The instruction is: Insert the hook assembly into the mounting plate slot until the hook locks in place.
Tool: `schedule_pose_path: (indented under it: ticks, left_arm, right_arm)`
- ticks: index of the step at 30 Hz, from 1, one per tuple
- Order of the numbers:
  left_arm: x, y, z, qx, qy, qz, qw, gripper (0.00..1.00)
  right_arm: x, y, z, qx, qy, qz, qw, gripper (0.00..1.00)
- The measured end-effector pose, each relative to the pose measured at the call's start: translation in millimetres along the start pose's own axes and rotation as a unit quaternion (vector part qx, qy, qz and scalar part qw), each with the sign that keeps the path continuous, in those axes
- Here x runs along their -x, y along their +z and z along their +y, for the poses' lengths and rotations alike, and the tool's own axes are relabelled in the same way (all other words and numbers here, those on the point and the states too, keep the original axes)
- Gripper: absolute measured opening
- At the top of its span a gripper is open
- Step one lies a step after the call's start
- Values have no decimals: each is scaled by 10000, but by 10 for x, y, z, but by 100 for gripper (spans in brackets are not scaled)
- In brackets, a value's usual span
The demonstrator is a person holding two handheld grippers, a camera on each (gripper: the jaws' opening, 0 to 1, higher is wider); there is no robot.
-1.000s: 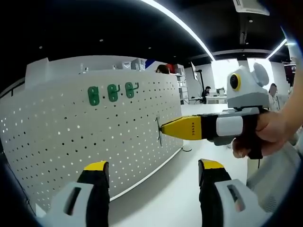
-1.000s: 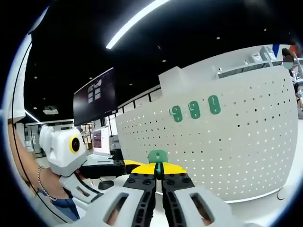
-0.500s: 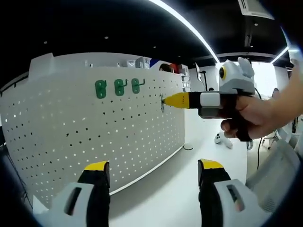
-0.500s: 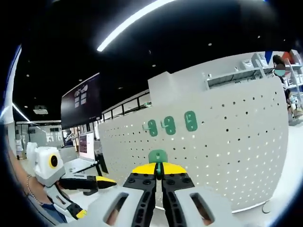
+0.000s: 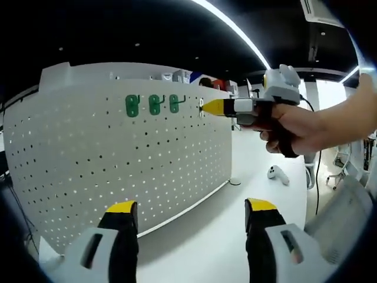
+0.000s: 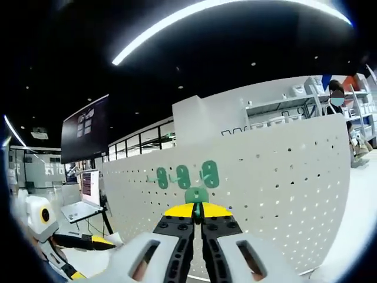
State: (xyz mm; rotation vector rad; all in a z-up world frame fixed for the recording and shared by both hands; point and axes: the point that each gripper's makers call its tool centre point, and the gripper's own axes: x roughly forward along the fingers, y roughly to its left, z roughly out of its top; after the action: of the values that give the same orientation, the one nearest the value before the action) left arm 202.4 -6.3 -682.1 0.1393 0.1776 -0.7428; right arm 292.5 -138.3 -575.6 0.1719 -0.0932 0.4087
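Since a second ago, the right gripper (image 5: 203,107) has climbed across the left gripper view from the middle of the pegboard (image 5: 88,171) to its top row, so its yellow tip now sits just beside the three green hooks (image 5: 153,104) already mounted there. From the side, the hook it carries shows as a thin sliver at the tip, its plate edge-on and upright, long axis running up and down the board; whether it touches the board cannot be told. A hand (image 5: 306,127) grips the tool's handle. The left gripper (image 5: 188,209) rises from the bottom with its fingers spread wide apart and nothing between them, above a white floor.

Seen from the right gripper view, the right gripper (image 6: 197,210) has its fingers clenched on a green hook assembly (image 6: 197,195), whose rounded plate stands upright above the tips, flat face toward the camera and the perforated panel (image 6: 283,194) beyond. It sits directly under the row of mounted green hooks (image 6: 184,175). Low at left, the left gripper (image 6: 100,240) shows a yellow-tipped finger.
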Motion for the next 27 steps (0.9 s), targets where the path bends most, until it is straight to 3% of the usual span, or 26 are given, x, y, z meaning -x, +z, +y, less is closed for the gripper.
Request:
schedule_pose_path:
  ticks: [27]
  left_arm:
    - [108,-48,58,98,102,2,9999,75]
  right_arm:
    - [-318,295,-482,508,-532,-131,9972,0]
